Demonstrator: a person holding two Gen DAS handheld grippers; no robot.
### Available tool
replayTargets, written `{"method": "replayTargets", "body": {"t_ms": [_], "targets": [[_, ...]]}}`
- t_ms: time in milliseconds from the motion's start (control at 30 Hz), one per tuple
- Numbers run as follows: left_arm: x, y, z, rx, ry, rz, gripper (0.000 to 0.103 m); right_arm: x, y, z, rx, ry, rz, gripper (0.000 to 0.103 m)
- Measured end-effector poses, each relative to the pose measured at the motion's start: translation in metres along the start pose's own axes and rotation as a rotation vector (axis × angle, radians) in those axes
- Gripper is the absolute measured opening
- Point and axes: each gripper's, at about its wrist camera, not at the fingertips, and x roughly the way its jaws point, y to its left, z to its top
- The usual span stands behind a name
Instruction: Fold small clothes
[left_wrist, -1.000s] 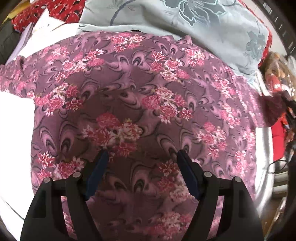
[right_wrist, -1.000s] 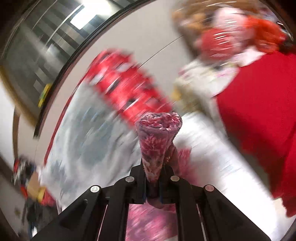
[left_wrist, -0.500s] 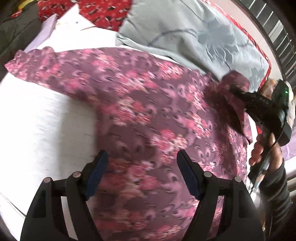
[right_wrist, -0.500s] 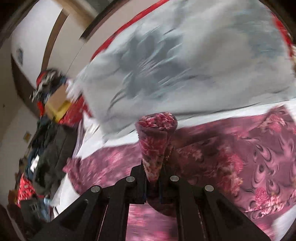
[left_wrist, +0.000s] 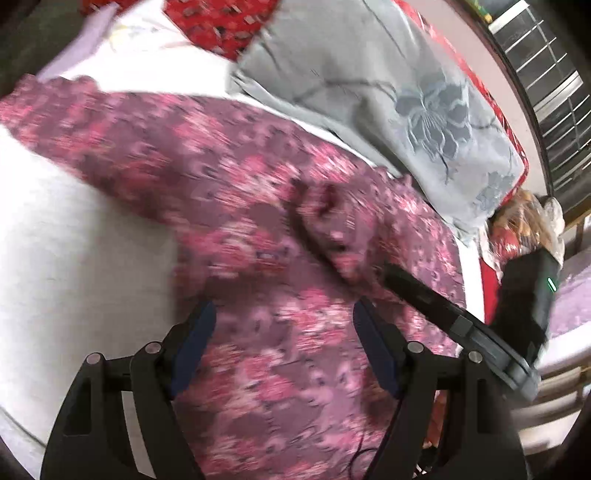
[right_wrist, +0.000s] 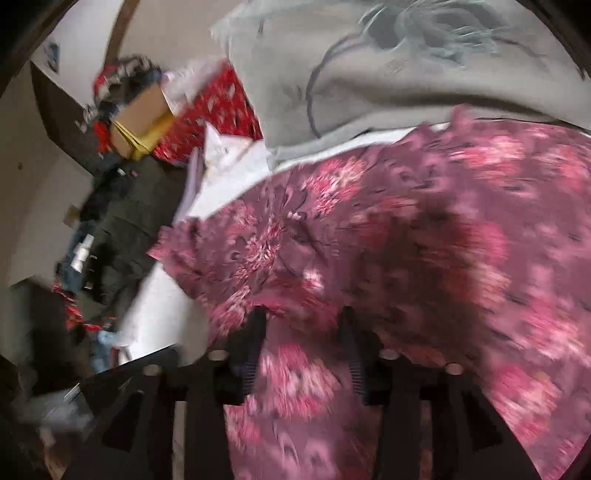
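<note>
Garment: we see a purple floral shirt lying spread on the white bed sheet, with one sleeve reaching far to the left in the left wrist view

Folded part: the other sleeve lies over the middle of the shirt, and its cuff rests on the body of the cloth

Left gripper: our left gripper hovers over the lower part of the shirt, fingers spread wide, nothing between them

Right gripper: our right gripper has its fingers parted over the shirt; we see floral cloth in the gap, but the blur does not let us tell if it touches the pads

Right gripper from the left camera: its black body comes in from the right, with the tip just beside the folded sleeve

Behind the shirt: a grey pillow with a flower pattern touches the far edge of the shirt, and a red patterned cloth lies beyond it

Left of the bed: a cardboard box sits among dark clutter
</note>
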Motion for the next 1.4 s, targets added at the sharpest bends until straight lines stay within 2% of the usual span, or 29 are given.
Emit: {"method": "replayTargets", "body": {"t_ms": [100, 133, 233, 267, 300, 333, 367, 433, 500, 633, 667, 700, 733, 800, 833, 867, 900, 967, 1000, 1067, 1100, 1133, 1167, 1267, 1367, 1400], "targets": [[0.031, -0.023, 0.010, 0.007, 0.065, -0.019, 0.077, -0.048, -0.037, 0.000, 0.043, -0.094, -0.083, 0.050], [0.041, -0.030, 0.013, 0.012, 0.079, -0.014, 0.077, -0.070, -0.064, 0.000, 0.083, -0.131, -0.135, 0.050], [0.068, -0.044, 0.027, -0.004, 0.095, 0.048, 0.076, -0.113, -0.122, 0.002, 0.205, -0.209, -0.240, 0.051], [0.071, -0.048, 0.032, -0.014, 0.064, 0.078, 0.070, -0.125, -0.138, 0.001, 0.244, -0.234, -0.257, 0.051], [0.070, -0.050, 0.036, -0.011, 0.044, 0.100, 0.033, -0.141, -0.155, 0.001, 0.285, -0.264, -0.275, 0.051], [0.068, -0.052, 0.042, -0.008, 0.040, 0.112, 0.006, -0.158, -0.174, -0.001, 0.327, -0.298, -0.294, 0.051], [0.063, -0.051, 0.046, -0.028, 0.031, 0.083, 0.005, -0.166, -0.183, -0.002, 0.343, -0.312, -0.301, 0.051], [0.044, -0.044, 0.049, -0.071, -0.039, 0.052, 0.005, -0.179, -0.201, -0.004, 0.375, -0.342, -0.305, 0.051], [0.027, -0.040, 0.049, -0.067, -0.100, 0.091, 0.005, -0.178, -0.212, -0.003, 0.400, -0.343, -0.288, 0.052], [0.034, -0.031, 0.045, -0.050, -0.043, 0.151, 0.005, -0.143, -0.224, 0.002, 0.433, -0.276, -0.204, 0.052], [0.038, -0.027, 0.044, -0.054, -0.013, 0.159, 0.005, -0.129, -0.223, 0.004, 0.429, -0.246, -0.157, 0.047], [0.040, -0.025, 0.042, -0.059, -0.004, 0.162, 0.006, -0.115, -0.217, 0.007, 0.404, -0.203, -0.125, 0.012], [0.040, -0.023, 0.041, -0.062, -0.004, 0.164, 0.008, -0.109, -0.208, 0.009, 0.362, -0.190, -0.149, 0.006], [0.045, -0.019, 0.037, -0.060, 0.005, 0.201, 0.015, -0.117, -0.186, 0.012, 0.265, -0.275, -0.202, 0.006], [0.052, -0.017, 0.036, -0.050, 0.017, 0.234, 0.020, -0.127, -0.182, 0.010, 0.261, -0.333, -0.196, 0.006], [0.057, -0.015, 0.034, -0.042, 0.027, 0.243, 0.021, -0.132, -0.184, 0.007, 0.290, -0.370, -0.209, 0.006], [0.057, -0.014, 0.034, -0.036, 0.024, 0.237, 0.021, -0.129, -0.190, 0.004, 0.319, -0.354, -0.245, 0.006], [0.045, -0.015, 0.032, -0.039, 0.024, 0.217, 0.023, -0.110, -0.204, 0.000, 0.351, -0.213, -0.323, 0.006], [0.036, -0.013, 0.032, -0.044, 0.019, 0.200, 0.024, -0.113, -0.204, -0.005, 0.348, -0.227, -0.316, 0.006], [0.009, -0.008, 0.030, -0.071, -0.044, 0.121, 0.026, -0.127, -0.192, -0.004, 0.340, -0.273, -0.374, 0.016], [-0.001, -0.007, 0.031, -0.084, -0.072, 0.102, 0.032, -0.135, -0.182, -0.003, 0.323, -0.316, -0.379, 0.016], [-0.009, -0.007, 0.033, -0.096, -0.097, 0.089, 0.042, -0.141, -0.170, 0.000, 0.294, -0.359, -0.346, 0.016], [-0.011, -0.009, 0.036, -0.099, -0.107, 0.083, 0.046, -0.141, -0.157, 0.004, 0.263, -0.379, -0.327, 0.016], [0.002, -0.015, 0.045, -0.078, -0.084, 0.101, 0.048, -0.123, -0.124, 0.016, 0.168, -0.332, -0.294, 0.017], [0.047, -0.009, 0.050, -0.056, 0.022, 0.208, 0.048, -0.085, -0.088, 0.021, 0.078, -0.253, -0.265, 0.017], [0.054, -0.005, 0.048, -0.063, 0.043, 0.212, 0.047, -0.067, -0.073, 0.021, 0.049, -0.219, -0.255, 0.017]]}}
